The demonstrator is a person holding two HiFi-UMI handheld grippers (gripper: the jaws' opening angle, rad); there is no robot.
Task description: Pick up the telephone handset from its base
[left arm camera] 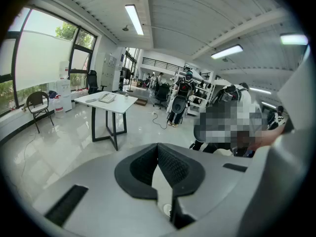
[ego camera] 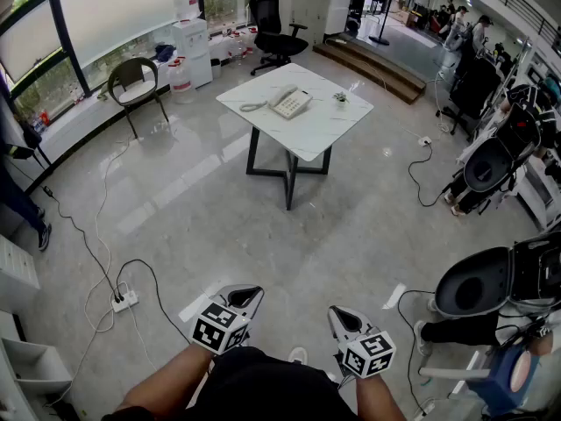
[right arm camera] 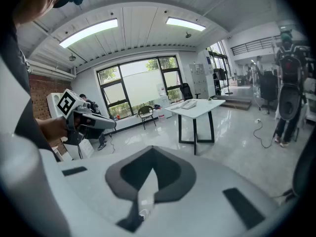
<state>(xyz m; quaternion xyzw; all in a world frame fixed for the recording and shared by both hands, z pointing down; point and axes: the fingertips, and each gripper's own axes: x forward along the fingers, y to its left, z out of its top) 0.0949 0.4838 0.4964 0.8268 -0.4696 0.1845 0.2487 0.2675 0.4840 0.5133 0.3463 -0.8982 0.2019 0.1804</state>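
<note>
Left hand-held gripper (ego camera: 243,296) and right hand-held gripper (ego camera: 345,319) both pressed together, empty, well apart from desk (ego camera: 326,128); handset (ego camera: 282,96) on base (ego camera: 296,106), pickup not started.

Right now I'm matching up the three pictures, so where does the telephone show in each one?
Head view: the telephone lies upper middle, on the white table.
Left gripper view: the telephone shows small, left of centre, above the fingers.
Right gripper view: the telephone shows small, right of centre, at mid-height.
Shared landmark: the white table on dark legs, under the telephone in all three views.
</note>
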